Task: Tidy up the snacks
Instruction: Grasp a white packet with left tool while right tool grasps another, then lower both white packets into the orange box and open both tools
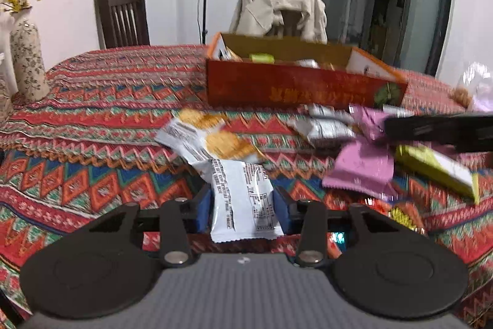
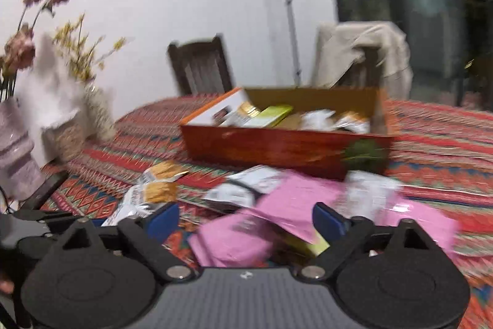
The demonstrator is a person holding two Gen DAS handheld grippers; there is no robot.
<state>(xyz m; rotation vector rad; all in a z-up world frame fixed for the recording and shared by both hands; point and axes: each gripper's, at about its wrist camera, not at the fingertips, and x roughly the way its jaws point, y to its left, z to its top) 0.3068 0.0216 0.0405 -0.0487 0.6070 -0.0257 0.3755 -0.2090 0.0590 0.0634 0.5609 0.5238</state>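
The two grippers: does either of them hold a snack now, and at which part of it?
The left gripper holds a white snack packet across its lower half, pads on both long sides. The right gripper is open over the pink packets, holding nothing.

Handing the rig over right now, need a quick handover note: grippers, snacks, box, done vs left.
Left gripper: shut on a white packet, just above the tablecloth.
Right gripper: open, empty, over the pink packets.
Box: open, already holds several snacks.
Left: box the held packet, then the loose cracker packets, pink and green ones in front of the box.
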